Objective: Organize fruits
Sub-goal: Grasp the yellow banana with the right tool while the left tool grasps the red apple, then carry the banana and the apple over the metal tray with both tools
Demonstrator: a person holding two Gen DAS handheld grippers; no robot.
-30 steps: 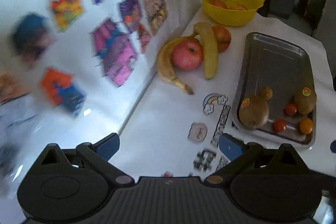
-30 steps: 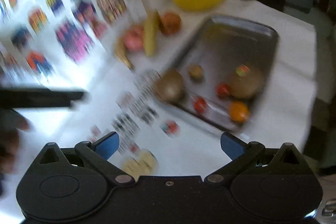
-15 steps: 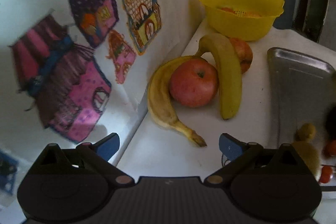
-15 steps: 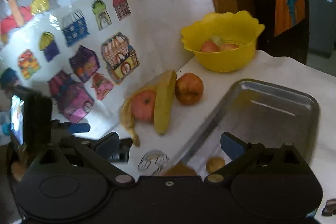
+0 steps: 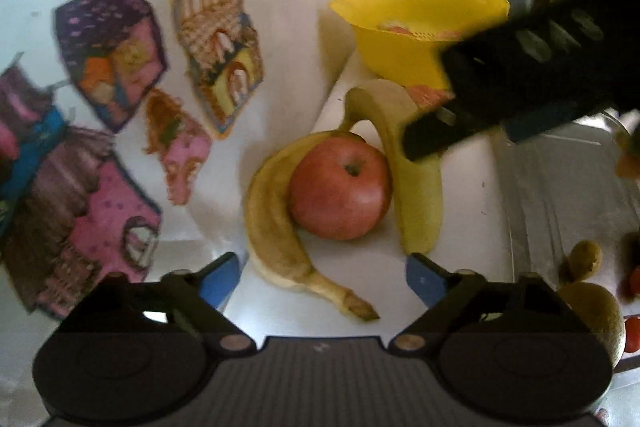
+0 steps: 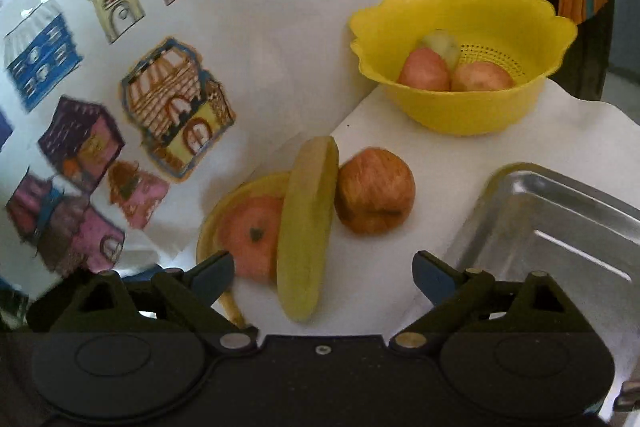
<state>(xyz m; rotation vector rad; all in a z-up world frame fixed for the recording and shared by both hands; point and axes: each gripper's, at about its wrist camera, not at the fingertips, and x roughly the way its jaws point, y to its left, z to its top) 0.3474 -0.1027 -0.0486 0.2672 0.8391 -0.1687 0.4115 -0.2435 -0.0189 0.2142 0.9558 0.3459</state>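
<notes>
Fruit gathered on a white table against a sticker-covered wall, both grippers poised over it.

Largest is the steel tray at right, with kiwis at its near end; behind stands the yellow bowl holding two apples. Two bananas curve around a red apple, and a second apple touches the far banana. The left gripper and right gripper each have jaws wide apart but closing, pressing on nothing, the bananas lying beyond the blue pads.
</notes>
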